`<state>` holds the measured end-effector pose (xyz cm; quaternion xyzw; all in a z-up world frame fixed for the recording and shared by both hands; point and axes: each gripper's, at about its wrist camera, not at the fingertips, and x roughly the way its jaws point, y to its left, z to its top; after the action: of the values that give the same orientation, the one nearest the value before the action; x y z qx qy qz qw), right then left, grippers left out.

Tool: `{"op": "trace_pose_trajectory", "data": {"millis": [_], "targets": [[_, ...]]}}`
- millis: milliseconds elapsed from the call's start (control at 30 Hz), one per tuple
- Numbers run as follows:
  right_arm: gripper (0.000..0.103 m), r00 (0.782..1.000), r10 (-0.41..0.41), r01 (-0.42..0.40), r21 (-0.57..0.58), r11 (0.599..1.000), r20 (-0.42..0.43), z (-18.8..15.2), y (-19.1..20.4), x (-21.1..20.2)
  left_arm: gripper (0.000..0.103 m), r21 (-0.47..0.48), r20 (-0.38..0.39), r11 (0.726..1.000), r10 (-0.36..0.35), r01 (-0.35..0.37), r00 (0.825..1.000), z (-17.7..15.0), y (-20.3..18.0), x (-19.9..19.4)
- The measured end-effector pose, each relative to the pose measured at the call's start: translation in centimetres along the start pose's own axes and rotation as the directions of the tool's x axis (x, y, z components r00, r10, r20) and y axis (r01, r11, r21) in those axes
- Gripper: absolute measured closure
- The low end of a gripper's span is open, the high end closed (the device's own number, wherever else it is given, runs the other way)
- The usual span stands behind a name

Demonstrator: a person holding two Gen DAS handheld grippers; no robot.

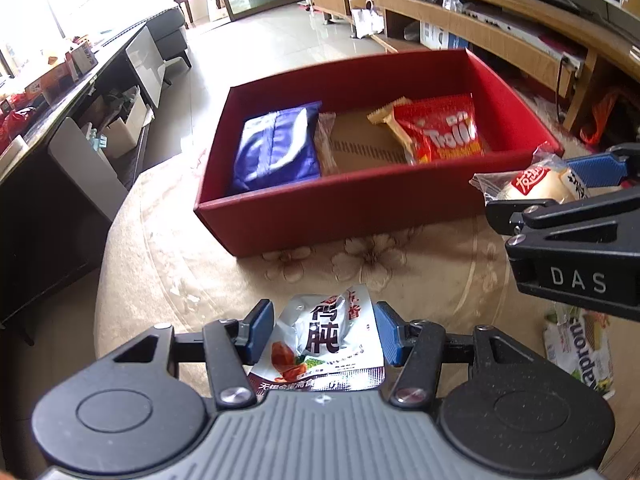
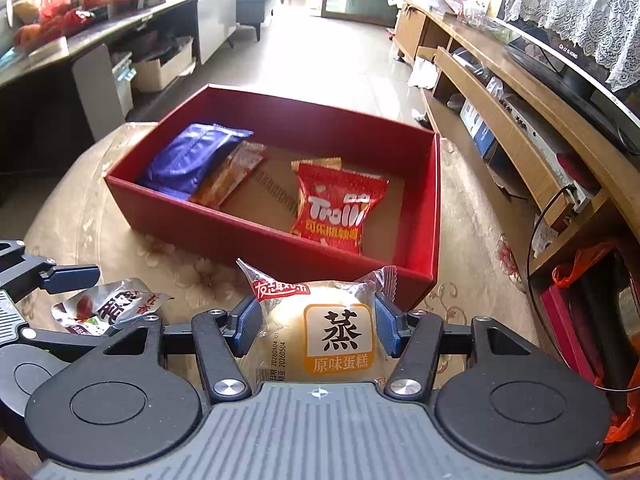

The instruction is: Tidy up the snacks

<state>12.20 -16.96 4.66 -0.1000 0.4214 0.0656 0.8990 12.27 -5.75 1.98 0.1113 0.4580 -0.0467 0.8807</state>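
A red box (image 1: 360,204) (image 2: 256,236) stands on a round floral table. It holds a blue packet (image 1: 280,146) (image 2: 192,156), an orange packet (image 2: 230,176), a beige wafer packet (image 1: 394,120) and a red Trolli bag (image 1: 444,130) (image 2: 336,208). My left gripper (image 1: 322,334) is shut on a white pouch with dark characters (image 1: 326,344) (image 2: 108,306), in front of the box. My right gripper (image 2: 316,326) (image 1: 560,188) is shut on a wrapped steamed cake (image 2: 320,336) (image 1: 532,186), by the box's near right corner.
A white and green wafer packet (image 1: 580,352) lies on the table at the right. A wooden TV stand (image 2: 520,120) runs along the right. A dark counter with clutter (image 2: 80,20) runs along the left. The table edge (image 1: 108,280) curves at the left.
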Motion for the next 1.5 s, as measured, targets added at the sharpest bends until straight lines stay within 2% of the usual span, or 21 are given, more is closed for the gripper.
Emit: {"op": "trace_pose_trajectory", "data": {"millis": [400, 433, 467, 700, 767, 900, 967, 1000, 1033, 1133, 1267, 1300, 1333, 1367, 1500], "targets": [[0.038, 0.996, -0.008, 0.004, 0.046, 0.999, 0.086, 2.9, -0.7, -0.7, 0.053, -0.077, 0.085, 0.997, -0.004, 0.01, 0.996, 4.5, 1.6, -1.5], [0.038, 0.996, -0.01, 0.005, 0.051, 0.999, 0.09, 3.2, -0.8, -0.7, 0.054, -0.08, 0.088, 0.997, 0.002, 0.005, 0.996, 5.0, 1.6, -1.5], [0.038, 0.995, -0.015, 0.009, 0.059, 0.998, 0.096, 3.5, -0.9, -0.6, 0.063, -0.086, 0.095, 0.996, 0.001, 0.007, 0.995, 5.5, 1.8, -1.4], [0.038, 0.993, -0.023, 0.012, 0.098, 0.995, 0.117, 5.5, -2.0, 0.8, 0.064, -0.117, 0.105, 0.993, 0.009, 0.004, 0.994, 8.8, 1.9, 0.1], [0.038, 0.993, -0.026, 0.013, 0.108, 0.994, 0.115, 6.1, -2.4, 1.4, 0.064, -0.131, 0.078, 0.991, -0.015, 0.025, 0.997, 9.4, 2.3, 1.0], [0.038, 0.996, -0.027, 0.015, 0.131, 0.991, 0.09, 5.9, -3.2, 2.3, 0.062, -0.116, 0.0, 0.991, -0.073, 0.073, 0.997, 8.1, 2.9, 1.8], [0.038, 0.997, -0.02, 0.01, 0.138, 0.99, 0.076, 5.5, -3.5, 2.4, 0.047, -0.093, -0.056, 0.993, -0.083, 0.078, 0.995, 6.9, 3.2, 2.1], [0.038, 0.997, -0.02, 0.009, 0.136, 0.991, 0.077, 5.2, -3.5, 2.2, 0.043, -0.099, -0.088, 0.991, -0.097, 0.088, 0.991, 6.1, 3.7, 2.3], [0.038, 0.997, -0.022, 0.012, 0.13, 0.991, 0.077, 5.1, -3.4, 2.0, 0.039, -0.126, -0.115, 0.988, -0.103, 0.089, 0.988, 5.3, 4.3, 2.6], [0.038, 0.997, -0.009, 0.0, 0.119, 0.993, 0.077, 4.8, -3.0, 1.6, 0.036, -0.215, -0.181, 0.976, -0.086, 0.046, 0.98, 3.2, 5.7, 4.1], [0.038, 0.997, 0.005, -0.013, 0.102, 0.995, 0.08, 5.1, -2.1, 1.5, 0.036, -0.271, -0.272, 0.962, -0.101, 0.024, 0.957, 1.0, 5.6, 7.1], [0.038, 0.997, 0.009, -0.017, 0.095, 0.995, 0.082, 5.2, -1.8, 1.5, 0.036, -0.266, -0.243, 0.964, -0.089, 0.022, 0.966, 0.7, 5.3, 6.8], [0.038, 0.996, 0.012, -0.02, 0.088, 0.996, 0.083, 5.2, -1.5, 1.4, 0.04, -0.246, -0.24, 0.969, -0.079, 0.018, 0.968, 0.6, 4.9, 6.7], [0.038, 0.996, 0.016, -0.023, 0.081, 0.996, 0.084, 5.2, -1.3, 1.3, 0.051, -0.236, -0.227, 0.971, -0.088, 0.033, 0.97, 0.5, 4.7, 6.5], [0.038, 0.996, 0.021, -0.027, 0.066, 0.997, 0.09, 5.3, -0.9, 1.1, 0.055, -0.243, -0.22, 0.969, -0.102, 0.047, 0.97, 0.0, 4.6, 5.9]]}}
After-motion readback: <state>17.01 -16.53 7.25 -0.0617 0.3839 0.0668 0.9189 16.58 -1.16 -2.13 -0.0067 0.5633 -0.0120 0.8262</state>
